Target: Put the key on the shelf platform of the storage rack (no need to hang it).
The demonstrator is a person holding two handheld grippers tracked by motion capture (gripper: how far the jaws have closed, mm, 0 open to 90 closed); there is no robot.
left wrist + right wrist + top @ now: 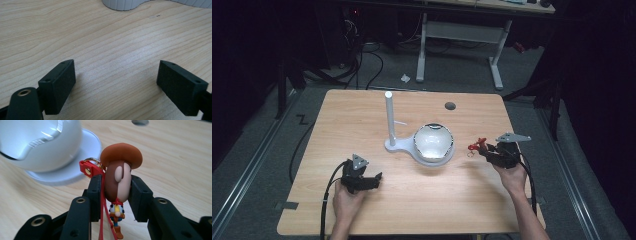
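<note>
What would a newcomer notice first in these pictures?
First, the cowboy keychain, clamped by its head in the right tool, at the table's right side. Next, the white stand at the table's middle, with a tall post and a shiny bowl. The left tool rests open on bare wood near the front.

Counter (105, 50): pale wood grain, matt. Bowl (37, 142): glossy white. Cowboy figure (118, 182): smooth rubbery plastic; metal ring (93, 160). Tongs pads (58, 86): matt black, finely rough.
</note>
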